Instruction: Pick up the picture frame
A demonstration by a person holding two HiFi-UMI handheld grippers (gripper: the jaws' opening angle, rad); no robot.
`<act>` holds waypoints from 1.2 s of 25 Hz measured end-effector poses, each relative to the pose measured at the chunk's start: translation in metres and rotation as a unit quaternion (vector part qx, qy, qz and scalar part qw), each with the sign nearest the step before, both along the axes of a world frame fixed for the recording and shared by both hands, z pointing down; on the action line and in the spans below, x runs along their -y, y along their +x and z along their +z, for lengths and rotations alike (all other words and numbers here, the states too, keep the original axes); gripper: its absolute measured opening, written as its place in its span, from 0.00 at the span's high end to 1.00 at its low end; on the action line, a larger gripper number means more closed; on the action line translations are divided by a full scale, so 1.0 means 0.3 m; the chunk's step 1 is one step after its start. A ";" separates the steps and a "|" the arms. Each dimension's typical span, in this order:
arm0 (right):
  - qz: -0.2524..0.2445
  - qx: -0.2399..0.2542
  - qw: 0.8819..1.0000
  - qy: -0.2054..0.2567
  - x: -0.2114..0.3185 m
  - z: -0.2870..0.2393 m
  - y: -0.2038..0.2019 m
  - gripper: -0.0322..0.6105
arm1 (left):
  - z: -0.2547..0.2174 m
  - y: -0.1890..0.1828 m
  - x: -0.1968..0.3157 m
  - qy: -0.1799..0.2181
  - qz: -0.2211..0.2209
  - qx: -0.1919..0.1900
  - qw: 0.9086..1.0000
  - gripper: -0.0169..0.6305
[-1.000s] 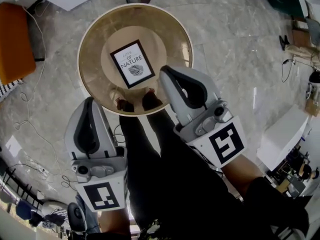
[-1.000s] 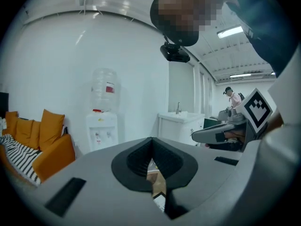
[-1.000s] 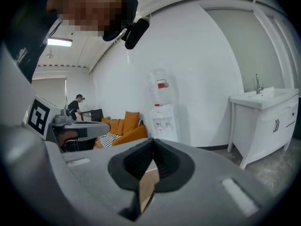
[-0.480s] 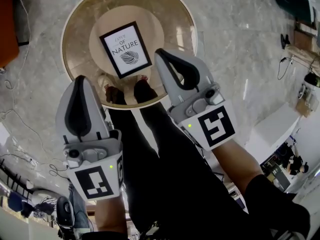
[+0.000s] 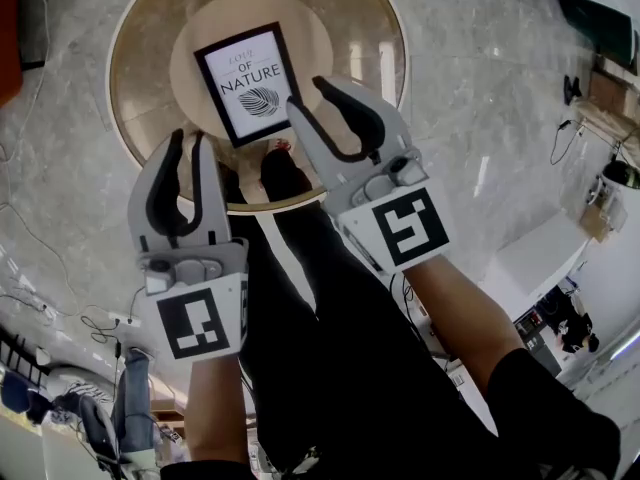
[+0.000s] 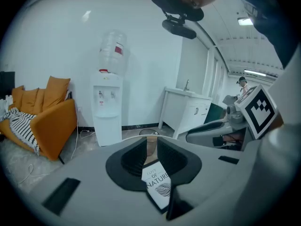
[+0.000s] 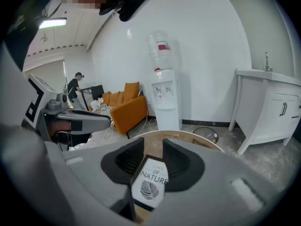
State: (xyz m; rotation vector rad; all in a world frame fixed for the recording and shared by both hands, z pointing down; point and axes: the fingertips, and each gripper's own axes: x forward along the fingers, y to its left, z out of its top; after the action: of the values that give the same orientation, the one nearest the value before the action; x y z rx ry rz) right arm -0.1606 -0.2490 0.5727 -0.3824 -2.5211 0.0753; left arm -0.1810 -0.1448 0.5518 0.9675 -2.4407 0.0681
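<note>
Near round table's (image 5: 140, 78) black picture frame (image 5: 250, 83): left hand-held gripper (image 5: 187, 143), right hand-held gripper (image 5: 310, 95), just opening, empty.

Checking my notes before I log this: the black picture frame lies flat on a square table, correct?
Not square: the table is round, as the head view shows from above. The rest holds: the black picture frame lies flat on it, print facing up.
</note>
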 end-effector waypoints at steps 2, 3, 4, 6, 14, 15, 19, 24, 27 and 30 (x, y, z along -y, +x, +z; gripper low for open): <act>0.001 -0.013 1.000 0.013 0.000 0.063 0.013 0.75 | 0.071 0.018 0.006 -0.008 0.001 -0.020 1.000 0.84; 0.002 -0.019 1.000 0.017 -0.001 0.089 0.017 0.74 | 0.099 0.023 0.005 -0.006 -0.003 -0.029 1.000 0.83; 0.002 -0.026 0.999 0.020 -0.001 0.111 0.021 0.72 | 0.119 0.023 0.003 -0.001 -0.007 -0.032 0.999 0.81; 0.001 -0.038 0.999 0.023 0.005 0.148 0.025 0.72 | 0.150 0.019 0.003 0.011 -0.015 -0.031 0.999 0.78; 0.004 -0.077 0.996 0.047 0.068 0.323 0.023 0.72 | 0.381 0.041 0.022 -0.003 -0.019 -0.096 0.995 0.73; 0.003 -0.080 0.996 0.048 0.074 0.347 0.020 0.72 | 0.414 0.048 0.018 -0.008 -0.018 -0.107 0.994 0.73; -0.008 -0.108 0.993 0.048 0.075 0.432 0.023 0.72 | 0.511 0.054 -0.004 -0.031 -0.018 -0.134 0.990 0.72; -0.038 -0.143 0.988 0.053 0.046 0.543 0.059 0.72 | 0.646 0.050 0.012 -0.042 -0.011 -0.188 0.981 0.72; -0.057 -0.154 0.984 0.071 0.033 0.612 0.060 0.72 | 0.714 0.041 0.018 -0.065 0.003 -0.198 0.978 0.68; -0.040 -0.157 0.984 0.075 0.056 0.641 0.041 0.72 | 0.758 0.042 0.025 -0.071 0.002 -0.209 0.975 0.65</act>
State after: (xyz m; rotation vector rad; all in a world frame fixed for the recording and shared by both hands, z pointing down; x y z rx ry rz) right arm -0.1484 -0.2657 0.7650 -0.3780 -2.1818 -0.0800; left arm -0.1685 -0.1523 0.7792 0.8267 -2.0190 0.0351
